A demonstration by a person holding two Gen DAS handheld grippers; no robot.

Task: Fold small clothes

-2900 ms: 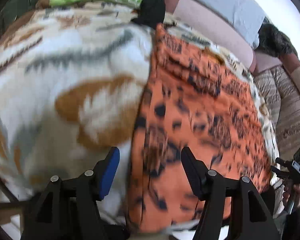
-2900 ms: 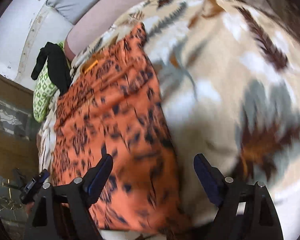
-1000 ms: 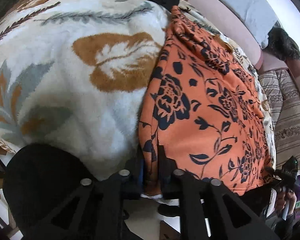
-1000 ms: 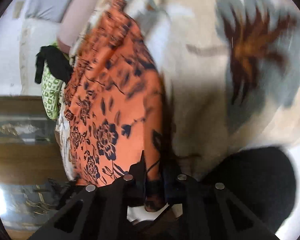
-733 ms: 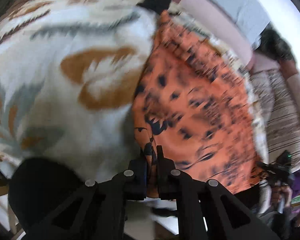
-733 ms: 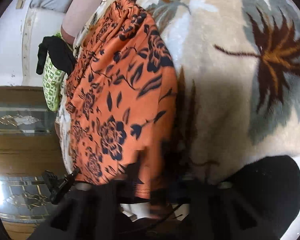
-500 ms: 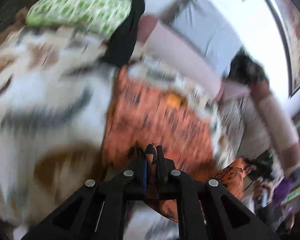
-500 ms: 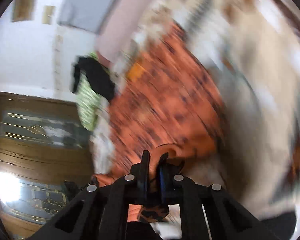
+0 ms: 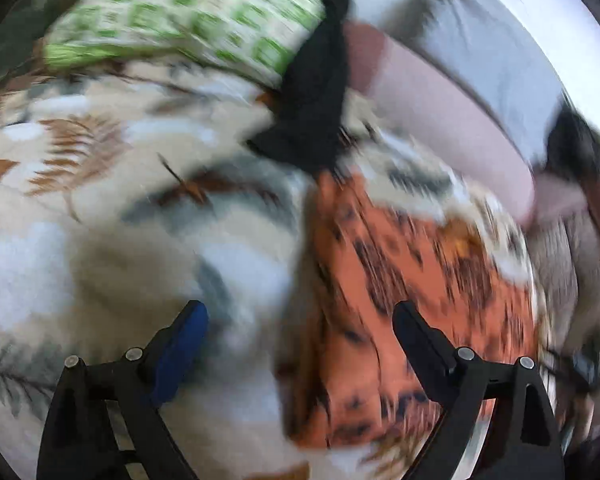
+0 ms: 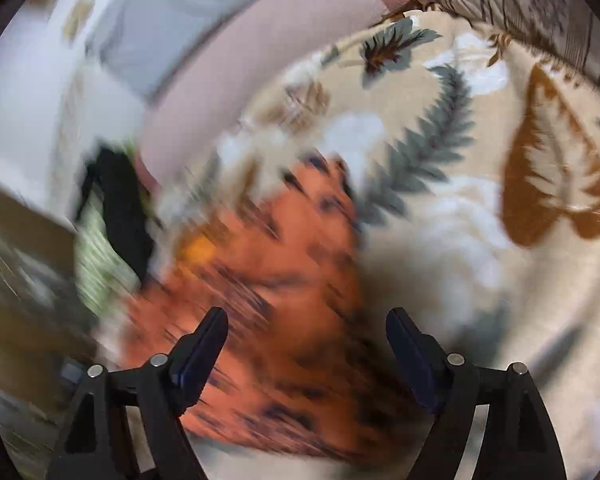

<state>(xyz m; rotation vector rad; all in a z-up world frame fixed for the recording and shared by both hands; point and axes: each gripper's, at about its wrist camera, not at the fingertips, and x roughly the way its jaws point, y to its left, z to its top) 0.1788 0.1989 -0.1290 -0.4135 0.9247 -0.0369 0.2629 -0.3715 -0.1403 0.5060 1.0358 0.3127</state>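
Left wrist view: half a second ago the left tool (image 9: 300,320) pinched an edge of the orange floral garment (image 9: 412,288); its jaws have just been opening and now stand wide, released, with the garment lying folded on the leaf-patterned blanket (image 9: 120,220).

Right wrist view: the right tool (image 10: 306,324) has likewise just spread, released, above the garment (image 10: 284,272) on the blanket (image 10: 480,160).
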